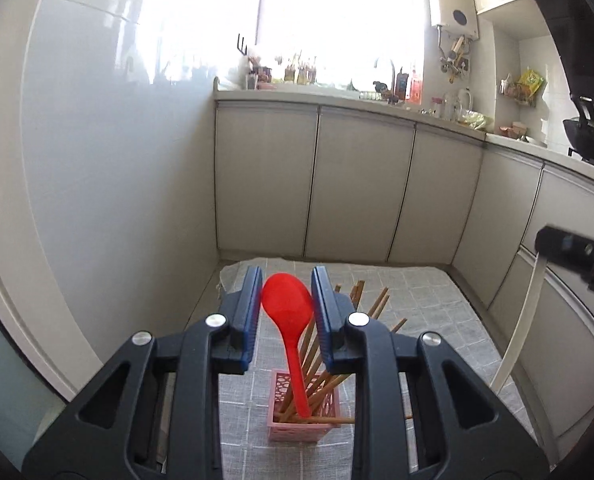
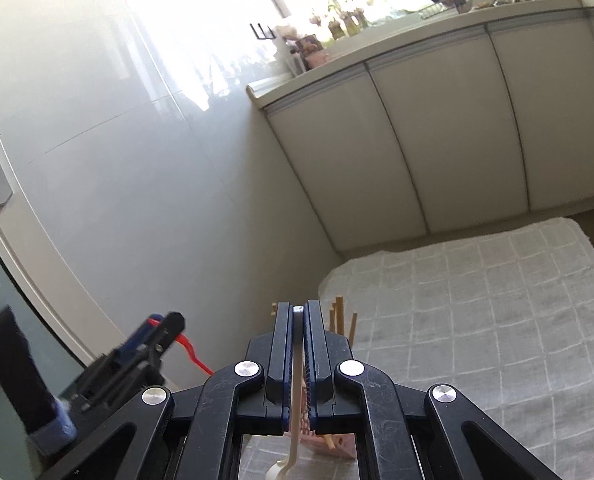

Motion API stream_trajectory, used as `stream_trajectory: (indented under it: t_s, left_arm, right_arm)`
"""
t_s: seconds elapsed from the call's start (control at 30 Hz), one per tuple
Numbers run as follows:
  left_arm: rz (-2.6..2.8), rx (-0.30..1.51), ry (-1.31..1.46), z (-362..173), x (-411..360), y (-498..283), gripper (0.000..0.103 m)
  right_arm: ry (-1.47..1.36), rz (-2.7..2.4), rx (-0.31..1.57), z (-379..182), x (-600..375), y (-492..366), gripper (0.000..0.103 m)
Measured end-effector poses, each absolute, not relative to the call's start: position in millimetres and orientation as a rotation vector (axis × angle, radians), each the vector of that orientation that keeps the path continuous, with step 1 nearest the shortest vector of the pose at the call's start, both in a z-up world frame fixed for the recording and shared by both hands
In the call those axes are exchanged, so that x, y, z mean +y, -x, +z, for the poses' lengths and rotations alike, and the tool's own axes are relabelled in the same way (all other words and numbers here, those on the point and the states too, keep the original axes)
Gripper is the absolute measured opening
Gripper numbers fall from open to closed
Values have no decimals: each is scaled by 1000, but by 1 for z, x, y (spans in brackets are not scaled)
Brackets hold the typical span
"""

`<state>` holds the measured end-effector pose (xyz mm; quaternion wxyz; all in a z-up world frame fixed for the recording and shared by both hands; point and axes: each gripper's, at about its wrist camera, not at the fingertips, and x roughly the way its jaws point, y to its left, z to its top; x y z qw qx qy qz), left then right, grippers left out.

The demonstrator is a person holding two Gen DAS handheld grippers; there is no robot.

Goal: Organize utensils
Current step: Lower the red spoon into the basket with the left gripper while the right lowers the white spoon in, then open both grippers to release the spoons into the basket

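My left gripper (image 1: 287, 280) is shut on the bowl of a red plastic spoon (image 1: 287, 308). The spoon's handle points down into a pink perforated holder (image 1: 307, 424) that holds several wooden chopsticks (image 1: 371, 306). The holder stands on a grey checked cloth (image 1: 437, 320). My right gripper (image 2: 298, 309) is shut on the handle of a white spoon (image 2: 295, 412), whose bowl hangs down near the holder (image 2: 347, 446). In the left wrist view the right gripper (image 1: 569, 246) is at the right edge with the white spoon (image 1: 521, 320) hanging below. The left gripper (image 2: 165, 330) shows at the lower left of the right wrist view.
The cloth (image 2: 477, 320) covers a low surface in a kitchen corner. White cabinet doors (image 1: 361, 184) run behind it under a cluttered counter (image 1: 337, 94). A glossy white wall (image 1: 117, 140) is on the left. A black wok (image 1: 589, 138) sits at the far right.
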<state>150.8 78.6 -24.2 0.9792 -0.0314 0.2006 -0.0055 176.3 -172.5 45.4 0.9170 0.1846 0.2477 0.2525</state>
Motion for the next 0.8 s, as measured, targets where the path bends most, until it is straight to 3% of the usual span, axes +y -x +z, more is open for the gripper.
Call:
stream_trajectory:
  t_s: [0.5, 0.63, 0.8]
  left_arm:
    - [-25, 526, 97, -63, 82, -183, 28]
    - [-33, 540, 115, -62, 84, -175, 49]
    - [21, 549, 183, -57, 106, -155, 60]
  right_arm:
    - [-388, 498, 494, 33, -158, -197, 4]
    - [-390, 485, 492, 33, -154, -198, 4]
    - [-384, 450, 458, 37, -140, -199, 4]
